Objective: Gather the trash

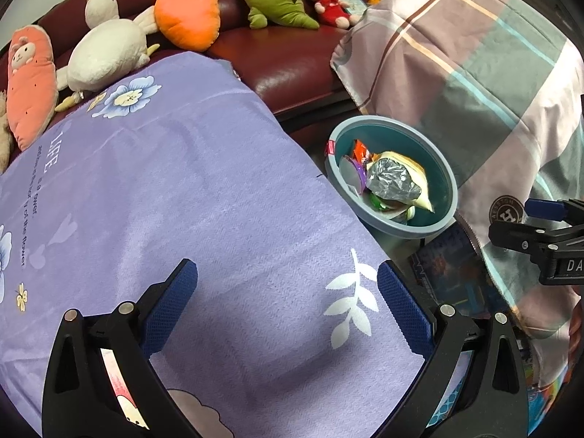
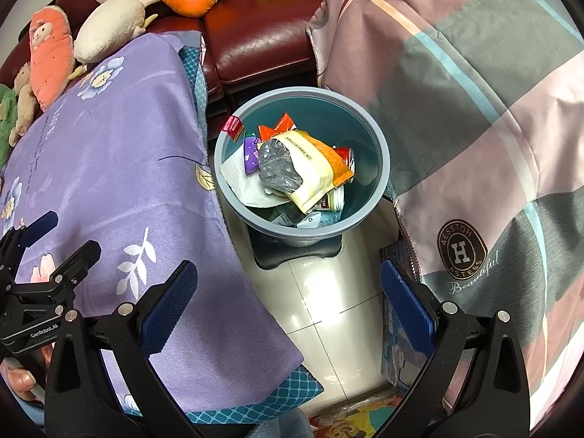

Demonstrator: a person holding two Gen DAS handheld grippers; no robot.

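Left gripper: black plastic frame showing triangular cut-outs and round silver screws.
Left gripper fingers: wearing blue textured pads.
Right gripper: showing the same black frame, silver screws and blue pads.
Marking: white lettering "GenRobot.AI" showing on the left gripper's black body in the right wrist view.

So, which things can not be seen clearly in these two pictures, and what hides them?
- Bottom of the bin, both views: covered by a white paper towel, a cream snack bag and other wrappers.
- Wrapper print, both views: too small to read.
- Surface under the purple cloth, both views: fully draped.
- Box on the floor, right wrist view: partly behind the right gripper finger and the plaid cloth.
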